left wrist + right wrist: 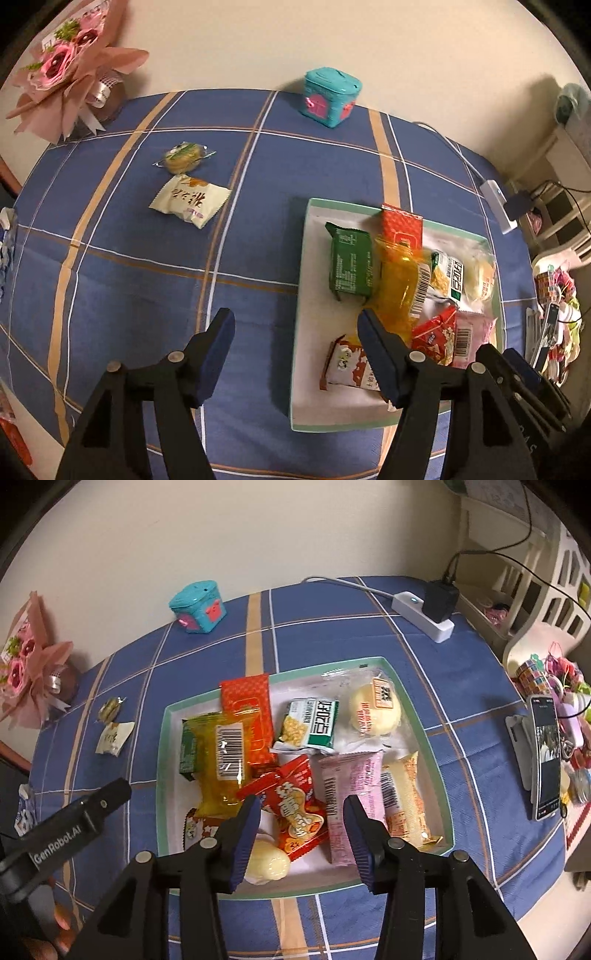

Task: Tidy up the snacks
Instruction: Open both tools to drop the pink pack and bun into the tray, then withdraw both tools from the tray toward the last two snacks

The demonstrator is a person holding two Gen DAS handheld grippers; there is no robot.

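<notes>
**Both grippers empty above a nearly filled snack tray**

The left gripper (pixel 295 328) hangs over the tray's near-left edge with its jaws well apart and nothing between them; one finger is over bare cloth, the other over the tray. The right gripper (pixel 301 814) hovers above the tray's near side, jaws moderately apart, also empty; a red snack packet (pixel 295 805) lies below the gap, not gripped. Judging by this, each has let go and is free for the next pick.

The shallow green-rimmed tray (pixel 161 775) holds the gathered snacks in a loose overlapping heap: a yellow packet (pixel 221 764), a green packet (pixel 349 264), a pink bar (pixel 351 790) and a round bun in clear wrap (pixel 375 710), among others. Two snacks lie outside, well to the tray's left: a white wrapped pastry (pixel 190 201) and, just beyond it, a small clear-wrapped biscuit (pixel 184 158). These look like the remaining work.

Everything rests on a blue plaid tablecloth (pixel 147 295) against a cream wall. At the far edge are a teal box (pixel 330 96), a pink paper bouquet (pixel 66 62) and a white power strip (pixel 421 614); a phone (pixel 546 757) stands at the right.
</notes>
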